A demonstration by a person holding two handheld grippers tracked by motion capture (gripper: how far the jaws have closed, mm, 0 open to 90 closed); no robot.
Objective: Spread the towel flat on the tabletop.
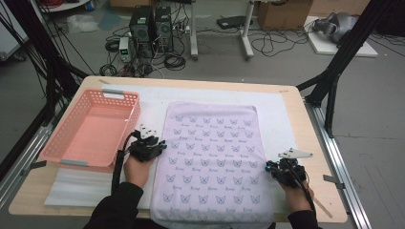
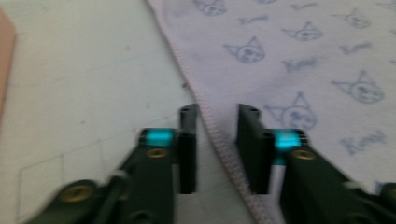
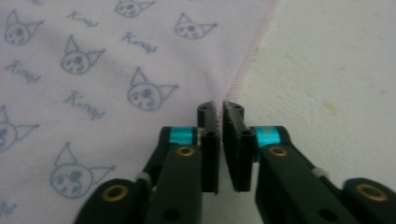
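Note:
A pale lilac towel [image 1: 212, 157] printed with small cat faces lies spread flat on the white mat. My left gripper [image 1: 160, 145] sits at the towel's left edge. In the left gripper view its jaws stand apart [image 2: 217, 114], and the stitched hem of the towel [image 2: 303, 60] runs between them without being pinched. My right gripper [image 1: 273, 168] is at the towel's right edge. In the right gripper view its jaws [image 3: 220, 108] are closed to a thin slit on the hem of the towel [image 3: 93, 70].
A pink plastic basket [image 1: 57, 138] stands on the left of the table, close to my left hand. A white foam mat [image 1: 282, 114] covers most of the wooden table [image 1: 313, 157]. Computers and cables lie on the floor beyond the far edge.

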